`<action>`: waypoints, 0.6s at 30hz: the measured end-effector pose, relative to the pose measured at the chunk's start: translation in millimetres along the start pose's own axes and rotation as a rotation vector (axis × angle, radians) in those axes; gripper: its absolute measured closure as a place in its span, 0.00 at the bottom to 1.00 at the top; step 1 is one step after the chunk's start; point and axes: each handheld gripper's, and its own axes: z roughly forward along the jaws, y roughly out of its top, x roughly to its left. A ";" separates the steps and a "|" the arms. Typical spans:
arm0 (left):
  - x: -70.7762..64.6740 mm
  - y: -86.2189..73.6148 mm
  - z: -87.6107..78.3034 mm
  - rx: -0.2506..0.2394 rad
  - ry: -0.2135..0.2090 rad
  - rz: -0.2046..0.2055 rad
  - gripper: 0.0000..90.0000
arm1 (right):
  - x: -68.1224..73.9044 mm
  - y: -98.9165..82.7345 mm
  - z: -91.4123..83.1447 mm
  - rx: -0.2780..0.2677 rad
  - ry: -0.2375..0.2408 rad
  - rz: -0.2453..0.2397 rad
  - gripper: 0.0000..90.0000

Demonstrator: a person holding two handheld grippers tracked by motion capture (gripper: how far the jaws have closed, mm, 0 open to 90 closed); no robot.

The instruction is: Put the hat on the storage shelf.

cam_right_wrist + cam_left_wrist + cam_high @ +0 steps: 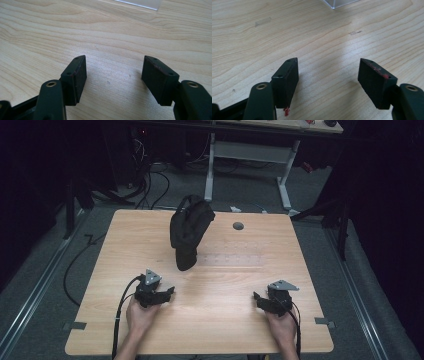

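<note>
A black bag (188, 234) with a loop handle stands upright on the wooden table (120, 250), toward the back middle. A clear flat strip (230, 259) lies just right of it; its corner (337, 3) and edge (142, 3) show in the gripper views. My left gripper (167, 295) rests near the front left, held by a hand, jaws wide apart with bare wood between them (328, 75). My right gripper (260, 301) rests near the front right, also open over bare wood (113, 75). Both sit well short of the bag.
A round grey grommet (238, 226) sits in the tabletop at the back right. Tape tabs mark the left (74, 325) and right (325, 321) front edges. Behind the table stand a white desk frame (250, 155) and cables on the floor (150, 180).
</note>
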 end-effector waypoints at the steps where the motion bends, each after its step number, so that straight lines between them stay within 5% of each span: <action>1: 0.0 0.1 0.2 0.003 0.002 0.001 0.37 | 0.1 0.0 0.0 0.000 0.000 0.001 0.41; 6: -3.7 0.4 1.4 0.021 0.026 0.030 0.36 | 0.0 0.0 0.0 0.000 0.000 0.000 0.41; 18: -3.9 -0.3 1.0 0.022 0.023 0.021 0.32 | -0.2 -0.1 0.1 0.000 -0.003 0.001 0.41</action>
